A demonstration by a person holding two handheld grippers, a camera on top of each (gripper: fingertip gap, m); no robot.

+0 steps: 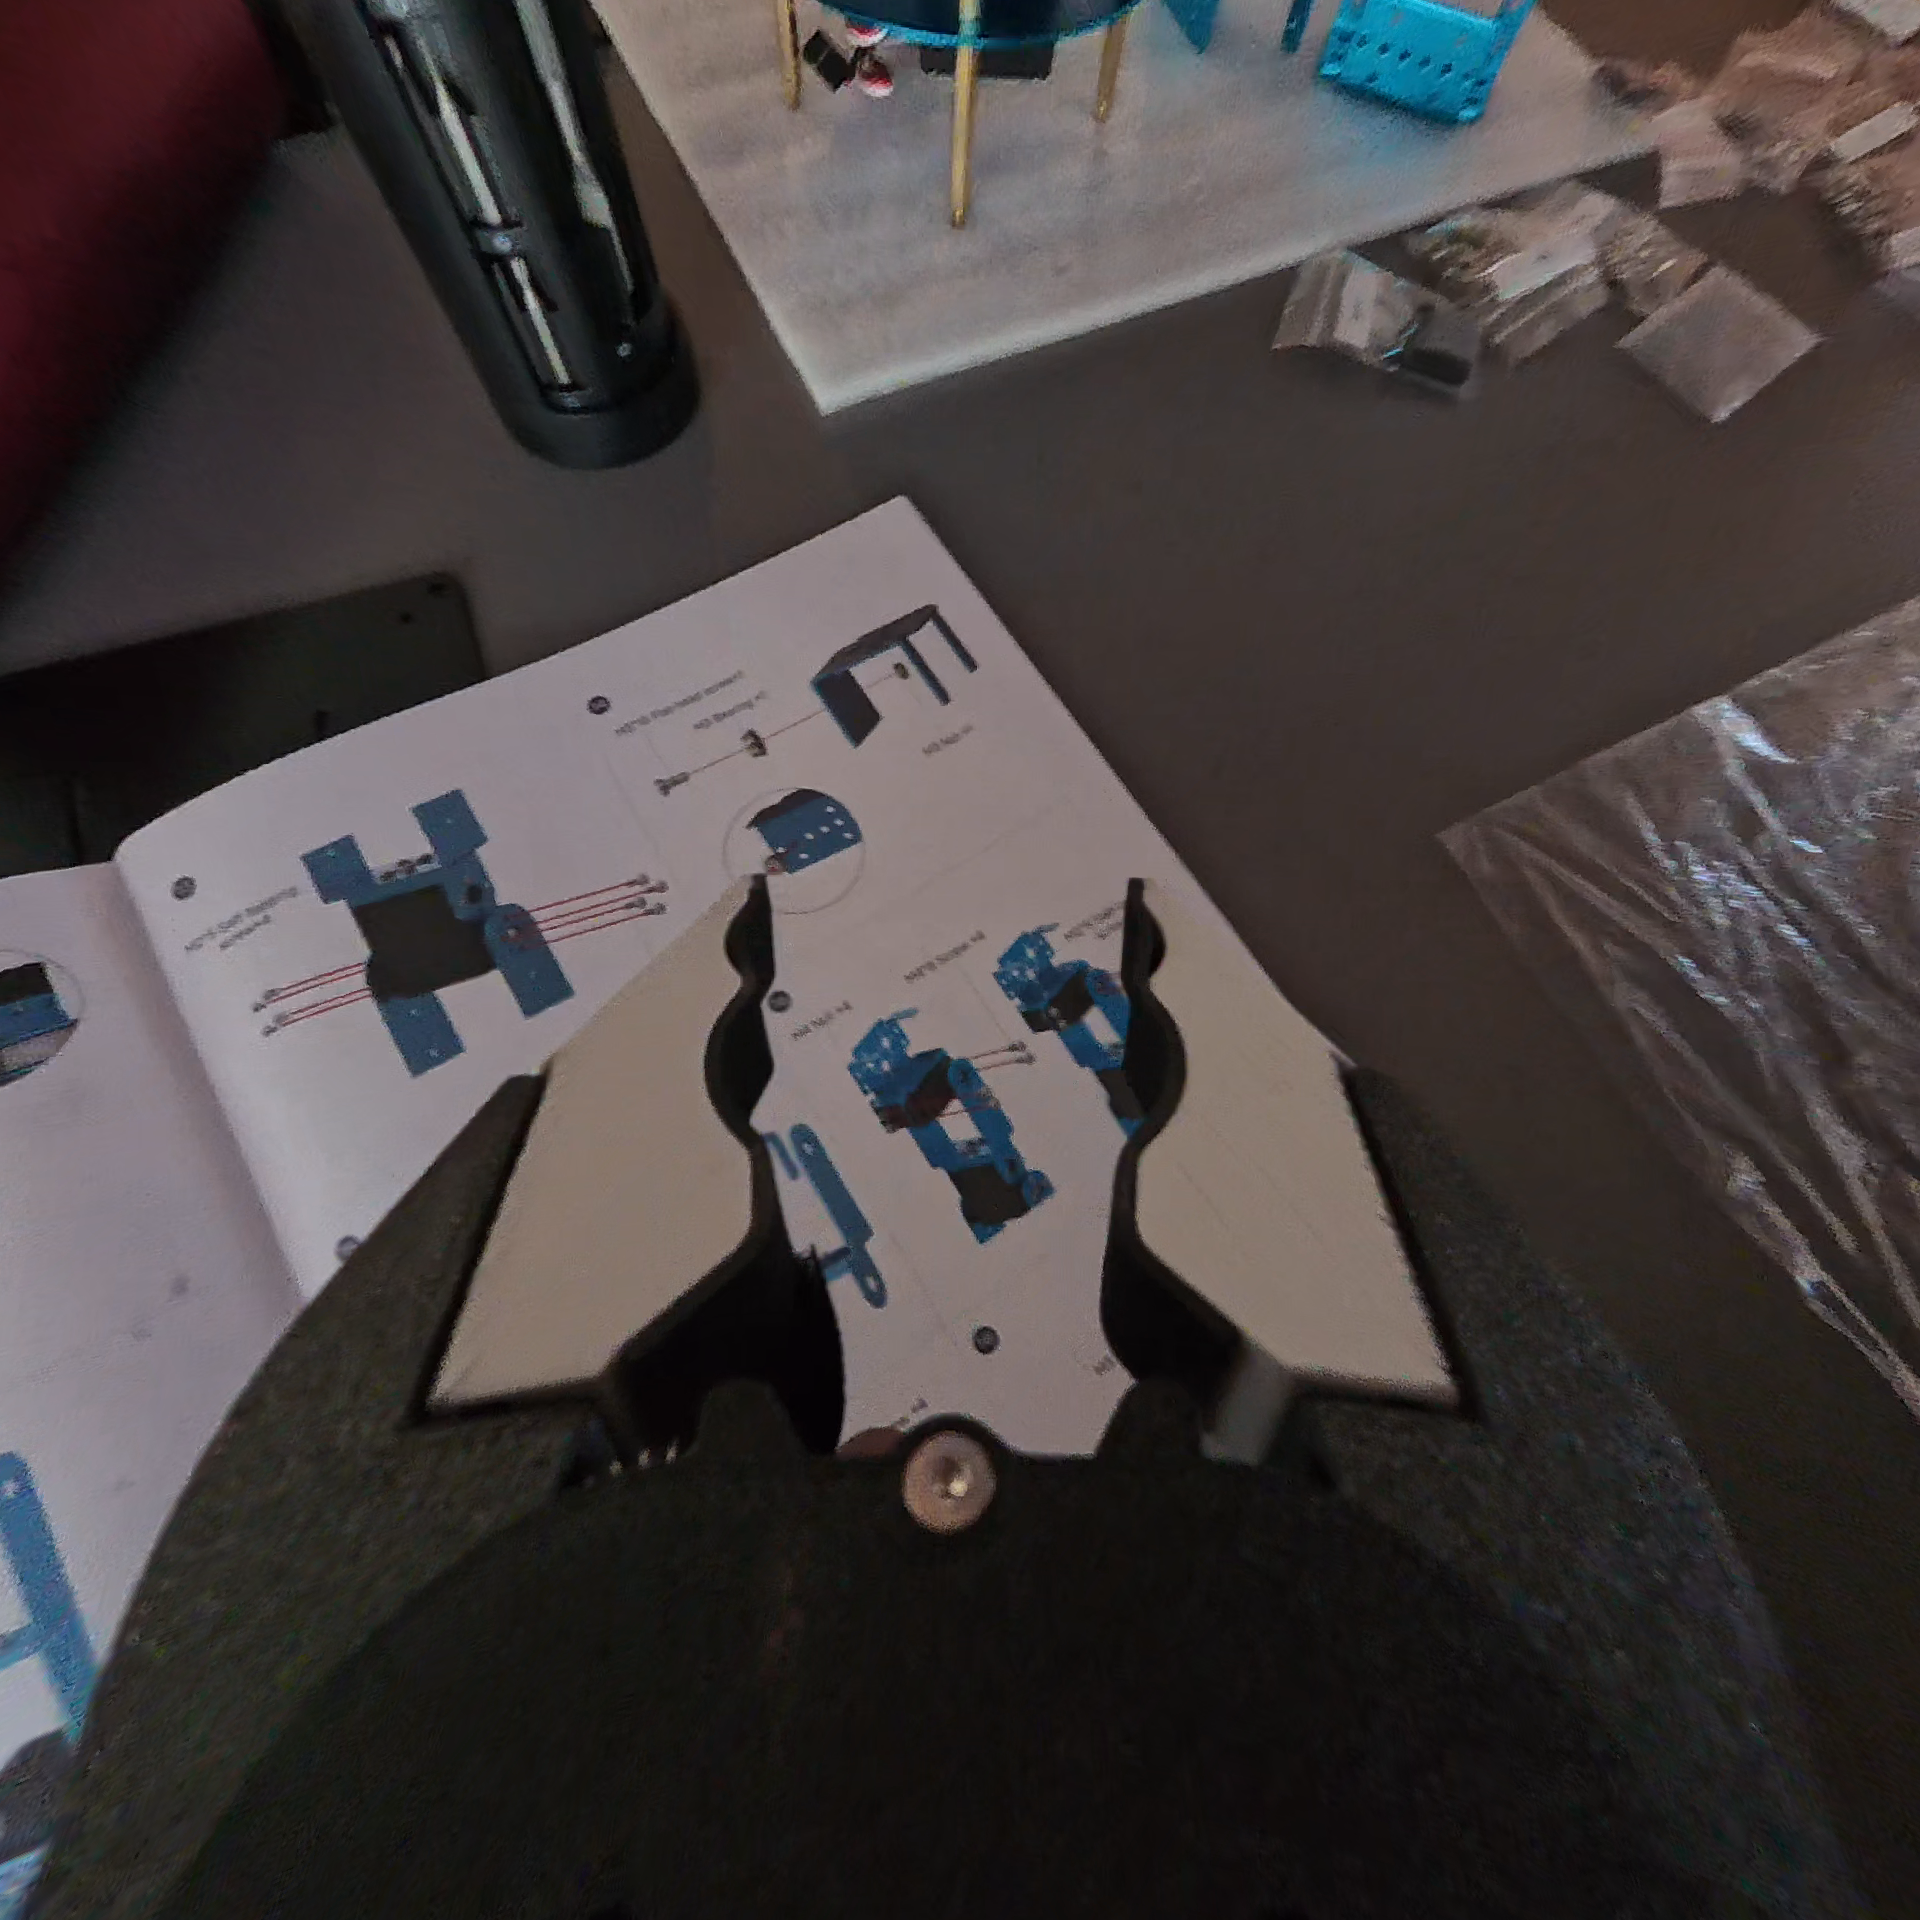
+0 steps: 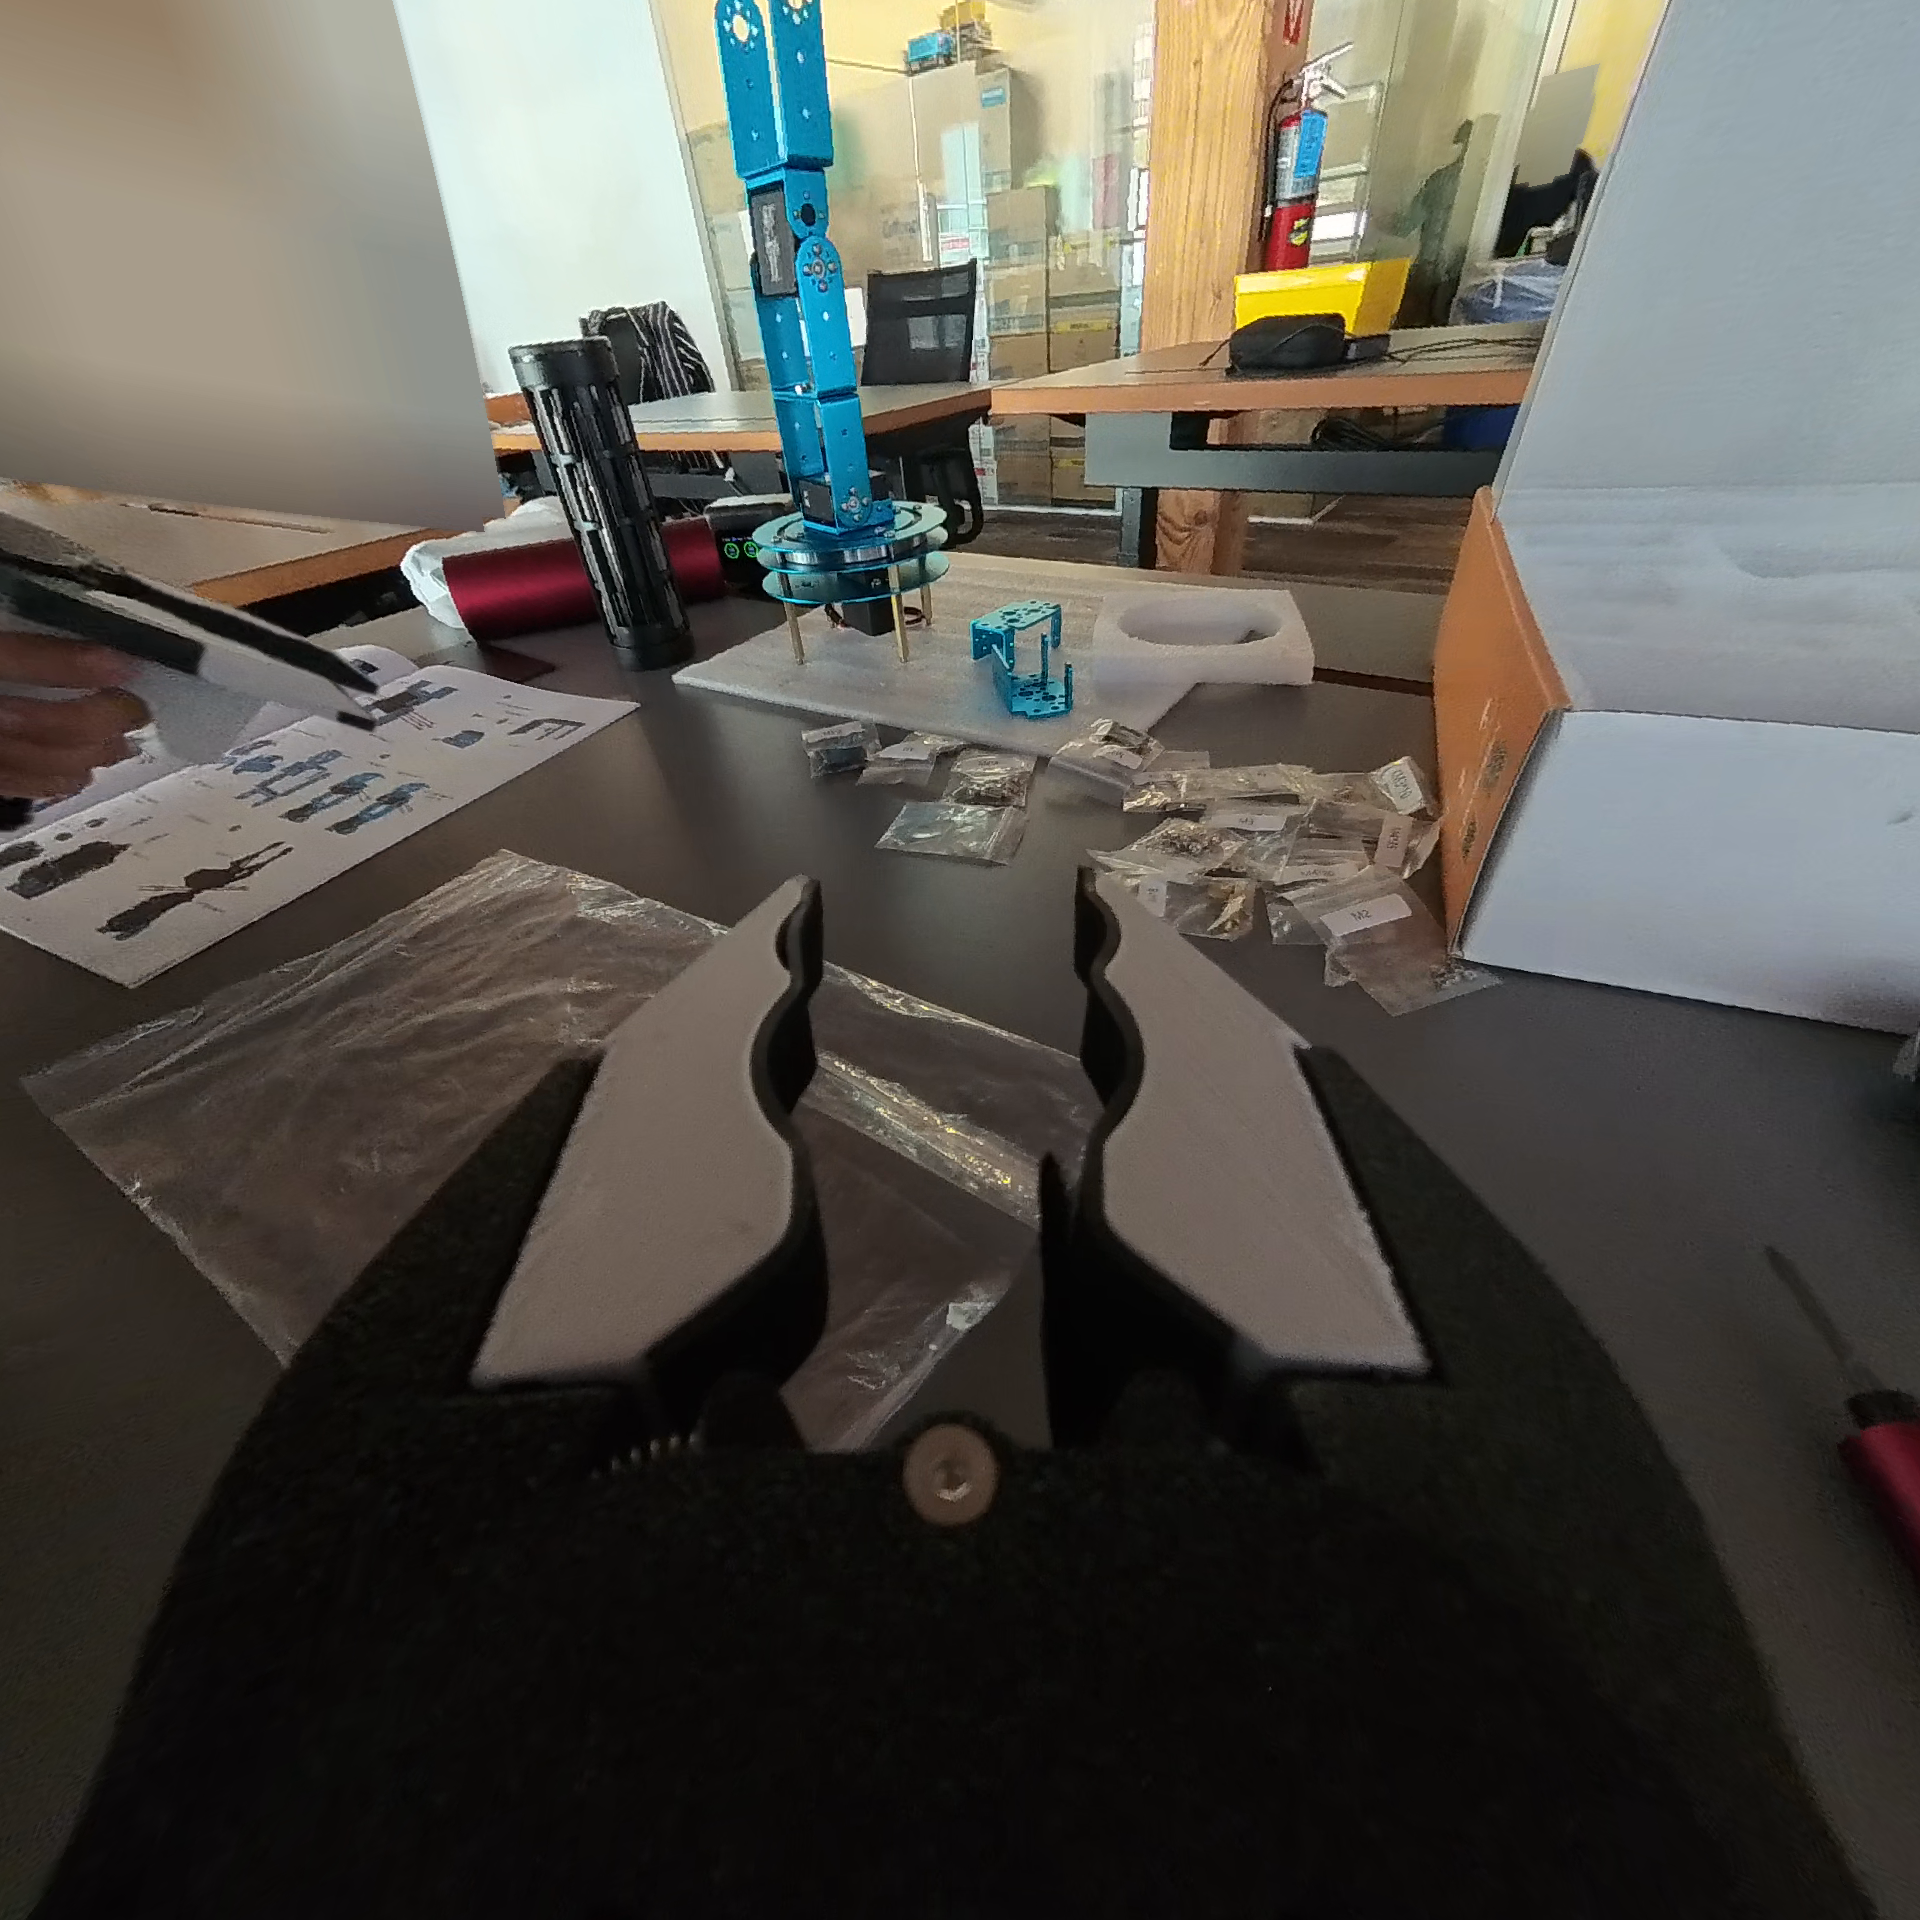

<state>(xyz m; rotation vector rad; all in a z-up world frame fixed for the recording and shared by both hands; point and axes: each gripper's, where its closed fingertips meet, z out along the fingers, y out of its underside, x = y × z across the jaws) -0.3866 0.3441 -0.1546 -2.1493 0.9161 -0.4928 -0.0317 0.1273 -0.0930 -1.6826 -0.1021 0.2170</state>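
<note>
My left gripper [image 1: 948, 883] is open and empty, hovering over an open instruction booklet [image 1: 582, 831] with blue part drawings. The booklet also shows in the right wrist view [image 2: 312, 790], where the left gripper's fingers [image 2: 260, 665] hang above it at far left. My right gripper [image 2: 945, 894] is open and empty, low over a clear plastic bag [image 2: 416, 1039] on the dark table. Beyond it stands a tall blue robot arm [image 2: 800, 312] on a round base, set on a white foam sheet [image 2: 935, 696] next to a loose blue bracket [image 2: 1023, 665].
Several small bags of screws [image 2: 1247, 831] lie ahead right, also in the left wrist view [image 1: 1538, 301]. An open cardboard box [image 2: 1683, 790] stands at right. A black cylindrical tool holder [image 2: 603, 499] and a dark red tube [image 2: 561, 592] are behind the booklet. A red-handled screwdriver [image 2: 1881, 1455] lies at right. Some 45 cm of space lies between my two pairs of fingers.
</note>
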